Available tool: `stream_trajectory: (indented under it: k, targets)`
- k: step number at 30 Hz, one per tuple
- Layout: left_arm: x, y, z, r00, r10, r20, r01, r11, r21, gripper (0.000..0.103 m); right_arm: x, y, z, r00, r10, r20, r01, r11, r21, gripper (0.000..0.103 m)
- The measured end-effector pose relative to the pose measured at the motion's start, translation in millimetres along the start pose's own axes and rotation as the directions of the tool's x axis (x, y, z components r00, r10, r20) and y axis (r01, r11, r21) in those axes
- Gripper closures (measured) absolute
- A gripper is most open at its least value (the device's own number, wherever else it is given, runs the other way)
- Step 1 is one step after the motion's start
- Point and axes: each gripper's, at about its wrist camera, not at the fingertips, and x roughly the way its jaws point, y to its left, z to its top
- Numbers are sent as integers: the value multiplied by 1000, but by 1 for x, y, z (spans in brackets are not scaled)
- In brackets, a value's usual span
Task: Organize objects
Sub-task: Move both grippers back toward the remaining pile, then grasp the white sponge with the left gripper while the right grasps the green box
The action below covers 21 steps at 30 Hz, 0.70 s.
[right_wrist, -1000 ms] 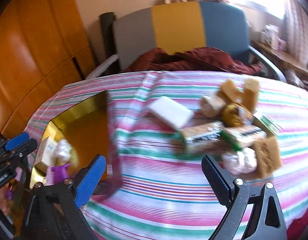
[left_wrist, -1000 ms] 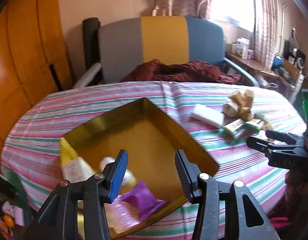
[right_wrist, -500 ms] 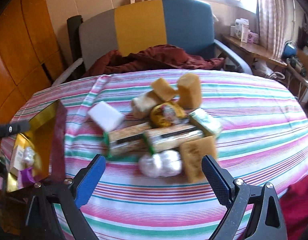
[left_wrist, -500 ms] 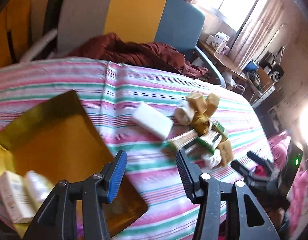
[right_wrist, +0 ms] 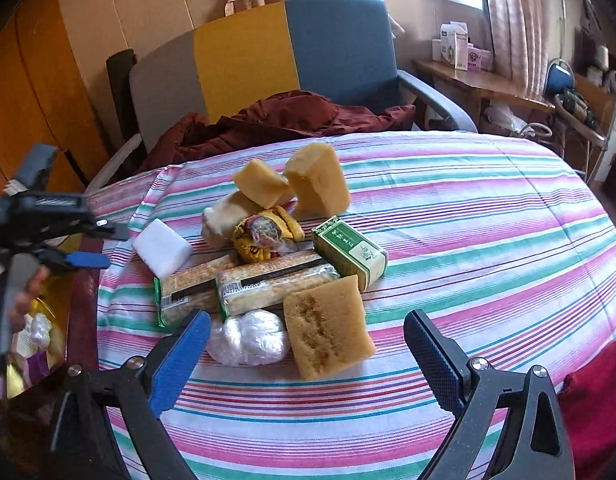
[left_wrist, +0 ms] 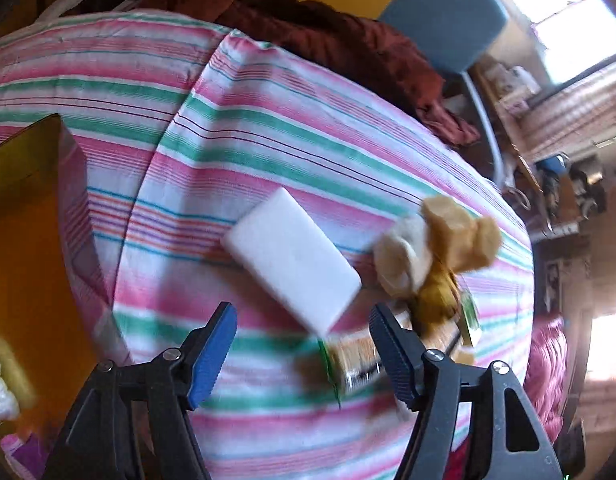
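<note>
left gripper (left_wrist: 301, 350): jaws opening, nothing between them; tipped down over the white block (left_wrist: 291, 258), probably the next pick.
right gripper (right_wrist: 305, 354): jaws wide apart, empty, hovering at the pile's 6 o'clock edge over the wrapped white lump (right_wrist: 247, 338).
pile: sponges, green box (right_wrist: 350, 252), cracker packs (right_wrist: 267, 282) heaped mid-desk (right_wrist: 488, 240), unsorted.
gold box (left_wrist: 23, 248): at 9 o'clock of the pile, a few items inside; likely the drop spot.
white block: lies apart at the pile's 10 o'clock, nearest the box, easy to reach.
</note>
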Motion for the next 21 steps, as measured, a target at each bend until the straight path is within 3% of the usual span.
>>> stream_trajectory:
  k: [7, 13, 18, 20, 21]
  targets:
    - [29, -13, 20, 997, 68, -22, -69, 997, -22, 26, -4, 0, 2, 1000, 18, 11, -18, 1000, -1, 5]
    - [44, -28, 30, 990, 144, -13, -144, 989, 21, 10, -4, -10, 5, 1000, 13, 17, -14, 999, 31, 5]
    - [50, -36, 22, 975, 220, 27, -222, 971, 92, 13, 0, -19, 4, 1000, 3, 3, -3, 998, 60, 5]
    - [50, -27, 16, 975, 221, 36, -223, 972, 73, 30, 1, -20, 4, 1000, -1, 1, 1, 998, 65, 5]
    - [50, -20, 15, 979, 200, 28, -202, 978, 52, 30, 1, -21, 4, 1000, 1, -1, 0, 998, 68, 5]
